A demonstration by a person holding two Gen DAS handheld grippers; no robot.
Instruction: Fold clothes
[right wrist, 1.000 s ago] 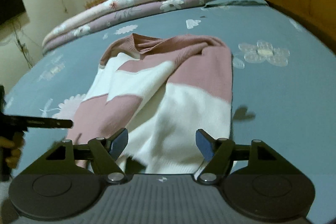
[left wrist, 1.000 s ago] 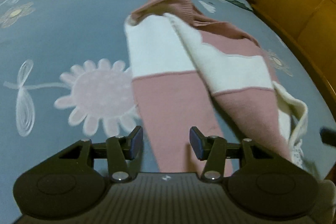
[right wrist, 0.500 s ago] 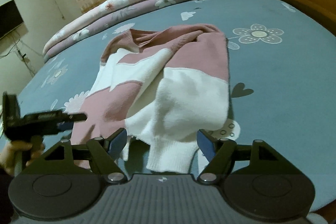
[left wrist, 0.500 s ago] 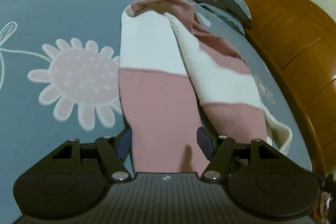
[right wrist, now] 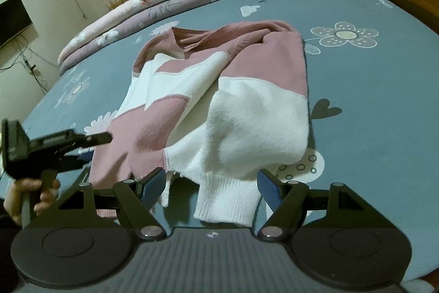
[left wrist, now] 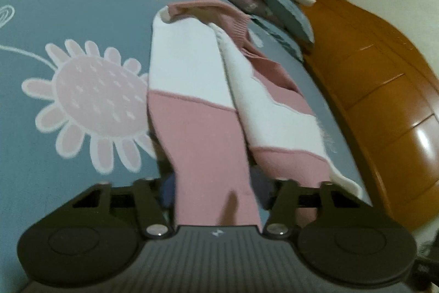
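Both our grippers sit low at the sweater's [right wrist: 219,100] near edge, jaws wide, pinching nothing; bare bed [right wrist: 384,114] lies all around.

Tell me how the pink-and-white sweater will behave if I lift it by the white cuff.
Probably floppy: the sweater already lies in soft bunched folds on the bed. The ribbed cuff, between the open right hand-held gripper, looks thick and grippy, unlikely to slip. The body would likely trail and drag.

Sweater [right wrist: 241,100] pink and white blocks; bedsheet [right wrist: 370,89] grey-blue with pale flowers; headboard [left wrist: 384,89] orange-brown.
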